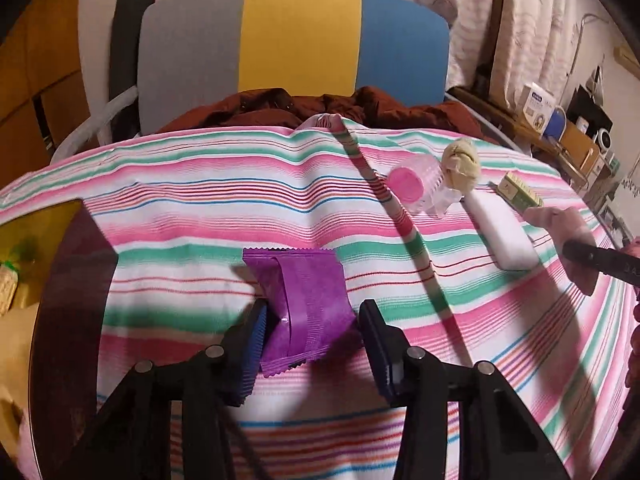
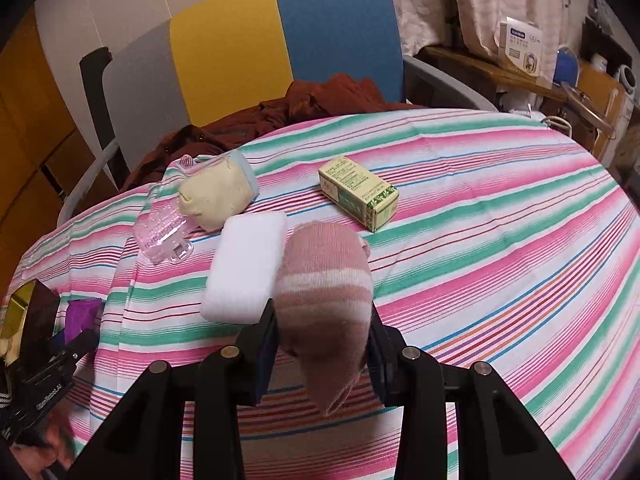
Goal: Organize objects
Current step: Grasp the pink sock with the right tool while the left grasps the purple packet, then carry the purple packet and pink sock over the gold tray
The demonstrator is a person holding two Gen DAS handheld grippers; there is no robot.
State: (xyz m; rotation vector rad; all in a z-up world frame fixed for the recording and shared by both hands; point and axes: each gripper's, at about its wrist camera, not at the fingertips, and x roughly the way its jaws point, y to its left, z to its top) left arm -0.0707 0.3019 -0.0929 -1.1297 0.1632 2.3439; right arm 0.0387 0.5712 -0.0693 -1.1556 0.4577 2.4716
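Observation:
A purple crinkle-edged packet [image 1: 308, 292] lies on the striped cloth [image 1: 180, 208], and my left gripper [image 1: 312, 312] is shut on it with a blue pad against each side. In the right wrist view the packet [image 2: 80, 316] and the left gripper [image 2: 76, 336] show at the far left. My right gripper [image 2: 324, 312] is shut on a pink striped sock [image 2: 324, 272], held above the cloth with its toe hanging down. In the left wrist view that sock [image 1: 552, 216] shows at the right edge.
On the cloth lie a white block [image 2: 244, 264], a green box [image 2: 360, 192], a cream sock ball [image 2: 216, 196] and a clear container with a pink lid [image 1: 408, 190]. A dark tinted bin [image 1: 72, 280] stands at the left. Behind are a chair [image 1: 296, 36] and maroon clothing [image 1: 360, 104].

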